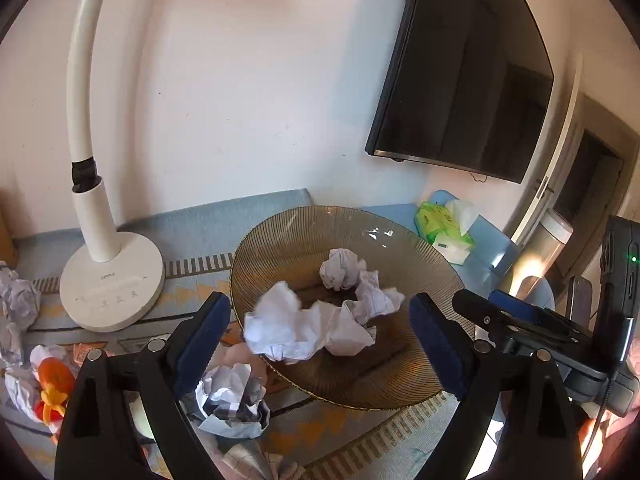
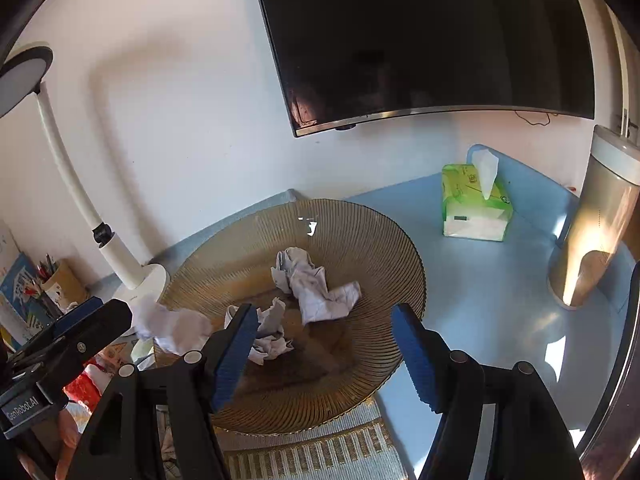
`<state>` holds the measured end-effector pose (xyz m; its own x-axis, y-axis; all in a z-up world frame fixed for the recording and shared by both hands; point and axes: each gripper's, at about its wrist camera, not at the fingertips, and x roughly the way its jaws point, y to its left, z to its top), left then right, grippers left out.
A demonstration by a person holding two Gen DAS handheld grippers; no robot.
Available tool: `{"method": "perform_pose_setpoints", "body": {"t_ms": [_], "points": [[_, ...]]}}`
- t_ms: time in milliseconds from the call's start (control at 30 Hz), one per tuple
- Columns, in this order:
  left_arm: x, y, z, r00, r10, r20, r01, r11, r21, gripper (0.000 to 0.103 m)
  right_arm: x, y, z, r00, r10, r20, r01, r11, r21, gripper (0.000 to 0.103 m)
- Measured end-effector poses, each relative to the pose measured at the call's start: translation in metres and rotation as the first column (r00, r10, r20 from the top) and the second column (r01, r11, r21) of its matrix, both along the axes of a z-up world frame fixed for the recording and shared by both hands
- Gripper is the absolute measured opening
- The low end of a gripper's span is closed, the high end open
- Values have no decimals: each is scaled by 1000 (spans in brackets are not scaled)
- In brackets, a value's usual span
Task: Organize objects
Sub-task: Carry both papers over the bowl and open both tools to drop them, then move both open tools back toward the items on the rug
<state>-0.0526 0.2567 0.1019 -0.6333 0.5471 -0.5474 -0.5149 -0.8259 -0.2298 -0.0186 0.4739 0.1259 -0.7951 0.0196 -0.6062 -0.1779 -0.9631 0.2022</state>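
A ribbed amber glass bowl [image 1: 408,252] stands on the table and holds crumpled white paper balls [image 1: 340,268]. A blurred paper ball [image 1: 280,324] is in the air over the bowl's near-left rim, between my left gripper's open fingers. My left gripper [image 1: 320,336] is open and holds nothing. Another paper ball [image 1: 232,400] lies on the mat below the bowl. In the right wrist view the bowl [image 2: 360,240] holds paper balls [image 2: 312,284], and the blurred ball [image 2: 172,326] is at its left rim. My right gripper [image 2: 324,352] is open and empty above the bowl's near side.
A white desk lamp [image 1: 112,280] stands left of the bowl. More crumpled paper [image 1: 16,300] and an orange toy [image 1: 54,384] lie at far left. A green tissue pack [image 2: 476,208] and a metal flask [image 2: 596,220] stand on the blue surface at right. A TV [image 2: 420,32] hangs on the wall.
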Motion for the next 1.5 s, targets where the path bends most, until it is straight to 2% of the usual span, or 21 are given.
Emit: {"method": "perform_pose_setpoints", "body": {"t_ms": [167, 200, 267, 300, 433, 500, 600, 667, 700, 767, 933, 1400, 1500], "points": [[43, -37, 9, 997, 33, -74, -35, 999, -24, 94, 35, -43, -3, 984, 173, -52, -174, 984, -30, 69], [55, -48, 10, 995, 46, -91, -49, 998, -27, 94, 43, -53, -7, 977, 204, -60, -206, 978, -26, 72], [78, -73, 6, 988, 96, -119, -102, 994, -45, 103, 56, -74, -17, 967, 245, -65, -246, 969, -3, 81], [89, -87, 3, 982, 131, -138, -139, 989, -50, 102, 60, -83, -23, 963, 262, -62, -263, 965, 4, 82], [113, -136, -19, 959, 248, -135, -262, 960, -97, 102, 62, -109, -49, 958, 284, -47, -282, 958, 42, 82], [113, -157, -38, 940, 319, -121, -334, 933, -134, 102, 59, -114, -64, 963, 267, -25, -265, 962, 70, 82], [103, -182, -68, 910, 409, -69, -414, 892, -180, 102, 51, -111, -78, 971, 237, 30, -238, 969, 63, 82], [97, -195, -81, 893, 448, -29, -446, 876, -185, 102, 52, -107, -78, 973, 229, 17, -230, 972, 57, 82], [95, -200, -83, 891, 453, 2, -446, 878, -171, 102, 50, -105, -79, 972, 233, 23, -234, 971, 43, 82], [95, -207, -84, 889, 459, 12, -453, 881, -133, 102, 47, -102, -81, 972, 231, 37, -232, 973, 22, 82], [94, -211, -88, 889, 456, 51, -449, 887, -107, 102, 49, -98, -80, 972, 235, 28, -235, 972, -6, 82], [96, -215, -85, 882, 465, 71, -460, 884, -79, 102, 52, -114, -79, 970, 241, 39, -243, 968, 70, 82], [94, -222, -83, 889, 448, 97, -444, 894, -61, 102, 57, -116, -72, 968, 252, -8, -250, 966, 71, 82]]}}
